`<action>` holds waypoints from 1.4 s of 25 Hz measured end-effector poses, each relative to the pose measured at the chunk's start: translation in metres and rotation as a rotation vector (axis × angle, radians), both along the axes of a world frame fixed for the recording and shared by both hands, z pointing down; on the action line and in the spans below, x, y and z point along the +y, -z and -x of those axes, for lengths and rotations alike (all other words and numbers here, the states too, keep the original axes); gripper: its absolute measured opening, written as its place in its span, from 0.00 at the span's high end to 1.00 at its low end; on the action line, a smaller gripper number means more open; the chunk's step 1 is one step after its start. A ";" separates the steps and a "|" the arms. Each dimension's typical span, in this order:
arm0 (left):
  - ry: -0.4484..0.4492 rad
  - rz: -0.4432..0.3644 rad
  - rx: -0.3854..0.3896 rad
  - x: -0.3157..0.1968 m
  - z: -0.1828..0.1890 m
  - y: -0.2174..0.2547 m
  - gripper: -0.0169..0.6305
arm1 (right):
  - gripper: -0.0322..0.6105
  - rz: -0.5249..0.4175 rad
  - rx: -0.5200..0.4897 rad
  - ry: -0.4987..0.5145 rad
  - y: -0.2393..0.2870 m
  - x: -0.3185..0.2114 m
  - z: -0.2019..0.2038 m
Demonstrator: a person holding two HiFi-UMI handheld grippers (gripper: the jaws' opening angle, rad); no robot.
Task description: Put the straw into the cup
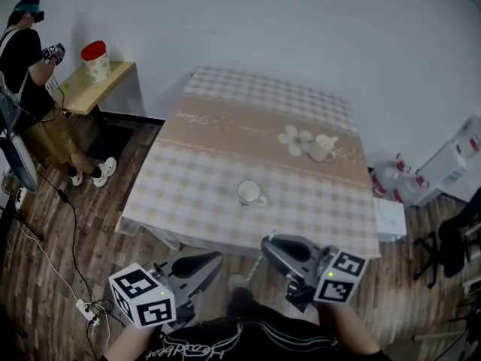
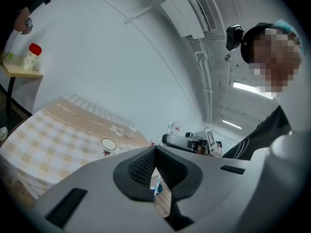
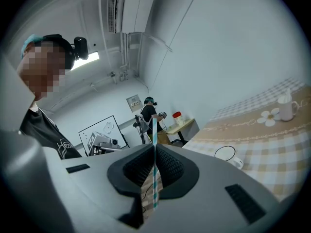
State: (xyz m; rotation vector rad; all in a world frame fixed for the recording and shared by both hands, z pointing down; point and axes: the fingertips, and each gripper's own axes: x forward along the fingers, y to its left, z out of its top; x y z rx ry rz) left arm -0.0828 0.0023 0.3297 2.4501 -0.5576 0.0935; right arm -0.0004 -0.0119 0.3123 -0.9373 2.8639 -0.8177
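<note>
Straw is pinched in the right gripper, whose jaws are squeezed nearly together on it. It's teal-and-white striped and stands pretty much upright across the jaws, with one end poking up above them and the other hanging below. The left gripper has its jaws closed tip to tip and isn't holding anything I can name. There's a tiny teal-white scrap showing in the gap under the tips, no idea what that is. What matters for the next move is that the cup sits on the checkered surface toward the middle of the head view. That puts it up-frame and a touch left of the right gripper, mouth facing up, handle to the right. Both grippers are down at the bottom of the frame, off the near edge of the surface, and the right one looks the nearer of the two. So my guess is the straw has to travel forward over the rim, staying vertical, then drop in bottom end first. By my count there's one straw, two grippers and two cups, the second cup sitting farther back by the flower print, upper right.
</note>
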 end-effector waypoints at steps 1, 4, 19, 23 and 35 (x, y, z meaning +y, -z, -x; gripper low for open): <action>0.005 -0.013 0.003 0.012 0.003 -0.006 0.98 | 0.91 -0.014 0.005 0.000 -0.005 0.012 0.002; 0.015 -0.014 0.008 0.014 0.002 -0.016 0.98 | 0.91 -0.028 0.019 -0.001 -0.013 0.014 0.001; 0.080 0.053 -0.006 -0.073 -0.015 -0.036 0.98 | 0.91 -0.047 -0.028 -0.025 -0.010 -0.098 -0.033; 0.095 0.068 -0.010 -0.089 -0.020 -0.039 0.98 | 0.91 -0.067 -0.051 -0.029 -0.005 -0.121 -0.041; 0.155 0.121 -0.031 -0.133 -0.029 -0.059 0.98 | 0.91 -0.121 -0.079 -0.016 -0.017 -0.177 -0.051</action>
